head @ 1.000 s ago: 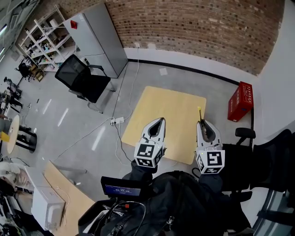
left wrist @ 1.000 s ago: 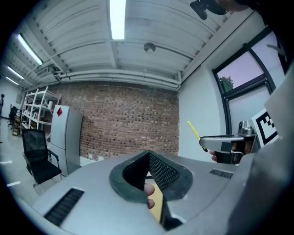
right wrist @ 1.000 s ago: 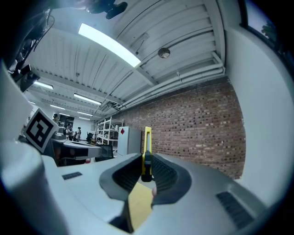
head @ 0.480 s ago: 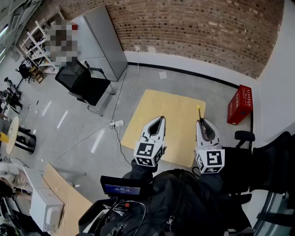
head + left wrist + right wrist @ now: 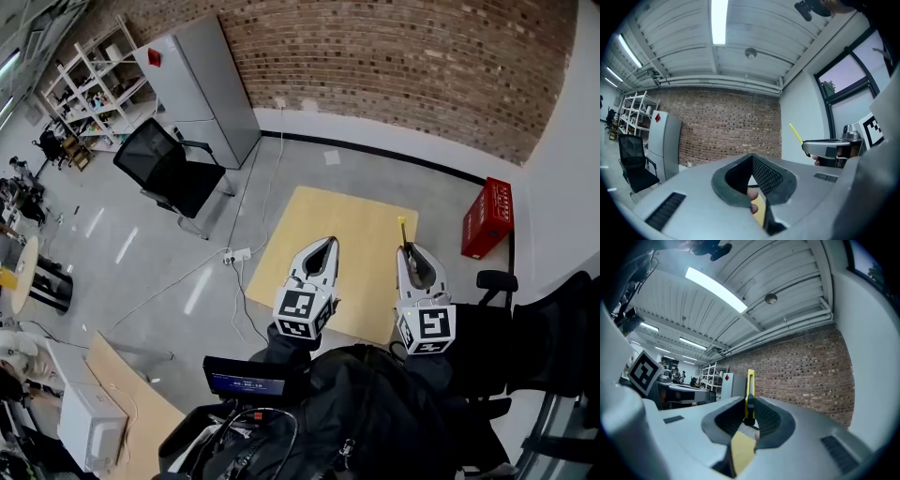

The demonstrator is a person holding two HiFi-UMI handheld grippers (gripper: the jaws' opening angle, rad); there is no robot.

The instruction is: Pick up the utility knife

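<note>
Utility knife (image 5: 749,397) clamped in right gripper (image 5: 408,249).
Its yellow body projects past the jaw tips; left gripper (image 5: 327,243) closed, empty.

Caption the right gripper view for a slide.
Right claw clamps the yellow utility knife, which stands up before a brick wall.

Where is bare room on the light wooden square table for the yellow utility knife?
The light wooden square table looks wholly bare, widest at its far side toward the brick wall. Only the near edge is crowded, under the left gripper and the right gripper holding the yellow utility knife.
</note>
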